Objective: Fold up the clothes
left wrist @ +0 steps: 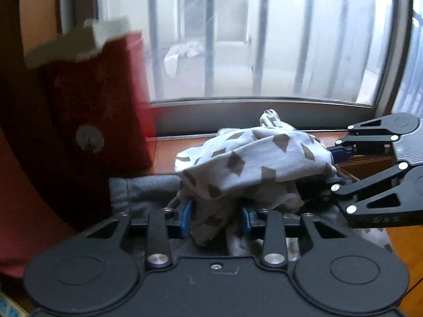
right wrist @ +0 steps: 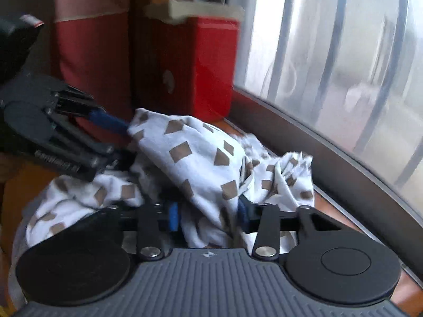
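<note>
Barred window glass [left wrist: 238, 39] is seen behind the wooden tabletop [left wrist: 164, 153], where a crumpled white cloth with brown diamonds [left wrist: 251, 158] is heaped. It is pinched by left tongs [left wrist: 215, 218] and right tongs [right wrist: 208, 215] alike.

We see the white cloth with brown diamond patches [left wrist: 253, 158] bunched in a heap on the brown wooden table [left wrist: 164, 153], and part of it sits between the fingers of our left gripper [left wrist: 216, 218] and our right gripper [right wrist: 208, 215]. Behind the heap runs the big barred window [left wrist: 238, 39], and to the left of the heap, on the table, stands the red box with a pale lid [right wrist: 190, 60]. A dark grey cloth [left wrist: 142, 190] lies under the heap's left side.
</note>
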A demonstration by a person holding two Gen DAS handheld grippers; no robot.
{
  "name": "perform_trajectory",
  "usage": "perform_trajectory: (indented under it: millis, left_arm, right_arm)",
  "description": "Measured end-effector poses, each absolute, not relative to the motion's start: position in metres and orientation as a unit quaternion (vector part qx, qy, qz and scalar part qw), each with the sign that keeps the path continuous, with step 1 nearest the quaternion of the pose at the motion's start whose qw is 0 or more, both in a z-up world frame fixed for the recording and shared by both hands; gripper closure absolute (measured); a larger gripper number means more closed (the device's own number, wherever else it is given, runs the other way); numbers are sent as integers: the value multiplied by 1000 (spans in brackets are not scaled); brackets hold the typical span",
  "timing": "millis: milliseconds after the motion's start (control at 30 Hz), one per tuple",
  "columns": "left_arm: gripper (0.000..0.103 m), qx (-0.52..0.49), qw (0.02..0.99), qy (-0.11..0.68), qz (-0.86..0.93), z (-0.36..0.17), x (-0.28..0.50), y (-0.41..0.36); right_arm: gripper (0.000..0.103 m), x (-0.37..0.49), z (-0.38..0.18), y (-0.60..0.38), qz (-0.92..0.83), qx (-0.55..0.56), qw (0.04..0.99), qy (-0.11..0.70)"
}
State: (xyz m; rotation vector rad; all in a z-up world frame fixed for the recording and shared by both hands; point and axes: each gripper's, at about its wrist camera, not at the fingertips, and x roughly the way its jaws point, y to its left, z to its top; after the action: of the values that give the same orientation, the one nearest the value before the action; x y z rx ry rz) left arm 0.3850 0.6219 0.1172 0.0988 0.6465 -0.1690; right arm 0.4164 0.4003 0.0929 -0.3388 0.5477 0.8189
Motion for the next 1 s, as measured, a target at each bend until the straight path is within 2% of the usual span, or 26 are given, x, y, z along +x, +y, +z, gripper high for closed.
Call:
perform_trajectory:
  millis: [333,433,500,533,567,600,633,700,867,1000]
  left_arm:
    - [75,87,956,208,-187,180,307,566]
    - [74,80,947,199,-241,187,286,538]
    - [66,79,936,204,-276,183,271,512]
    - [47,85,931,207,-287,176,264,498]
    - [16,94,930,208,-288,169,257,483]
    - [2,101,929,211,-285,160,249,469]
    - [3,108,929,213,-282,152,241,457]
    - [3,111,922,241,-281,133,231,437]
    - [3,91,905,326,-256,88,218,413]
    - [3,67,897,380,-215,59,223,416]
  right_arm:
    - [65,323,147,326,348,-111,915,172]
    - [64,286,164,288,324,-88,929,155]
    - [62,259,167,260,301,-78,937,157]
    - [57,248,164,245,287,-75,940,166]
    - [54,238,160,230,271,-72,943,179]
    - [41,230,153,216,250,-74,946,194]
    - [24,223,143,204,221,-77,949,211]
    - [15,209,118,176,161,-75,952,251]
    - [15,181,54,122,87,-35,934,346]
    - [15,167,30,110,83,7,929,359]
